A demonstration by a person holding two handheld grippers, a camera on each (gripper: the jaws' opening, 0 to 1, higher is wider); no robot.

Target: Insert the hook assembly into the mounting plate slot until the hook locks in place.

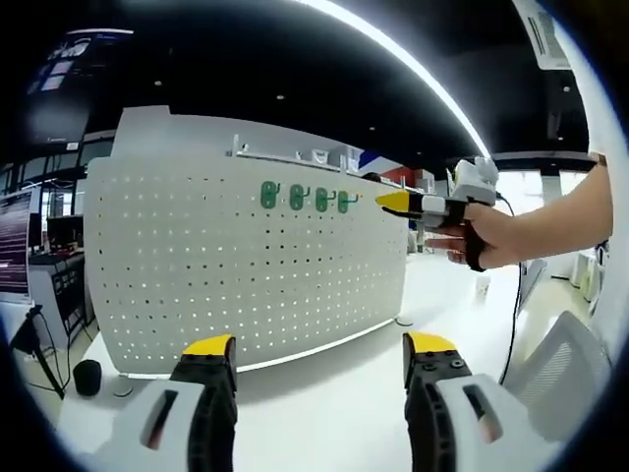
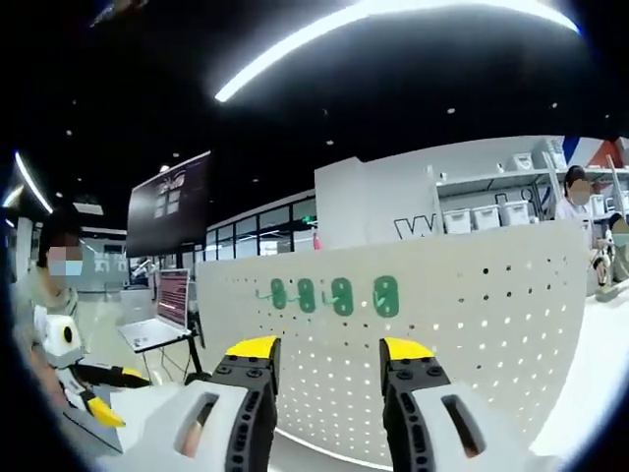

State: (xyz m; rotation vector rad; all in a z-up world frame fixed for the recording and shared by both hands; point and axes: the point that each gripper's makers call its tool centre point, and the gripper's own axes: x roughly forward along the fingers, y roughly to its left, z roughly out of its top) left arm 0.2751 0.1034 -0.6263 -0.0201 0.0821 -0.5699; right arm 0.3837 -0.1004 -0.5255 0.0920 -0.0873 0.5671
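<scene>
A white pegboard is standing upright on a white desk, and four green hooks are hanging in a row near its top edge. In the left gripper view, the left gripper is pointing at the lower part of the board, well short of it, with its yellow-tipped jaws standing wide apart and nothing between them. In that same view the right gripper is reaching in from the right, held in a person's hand, with its yellow tip sitting just beside the rightmost hook at the board's top corner; its jaws are looking closed together there, though whether they are touching the hook I cannot tell.

In the right gripper view, the right gripper is facing the pegboard close up, with the row of green hooks sitting just above and between its jaw tips. The jaws are standing apart here, gripping nothing. At the left of this view, the left gripper is showing low down beside a seated person. A small black cylinder is resting on the desk near the board's left foot.
</scene>
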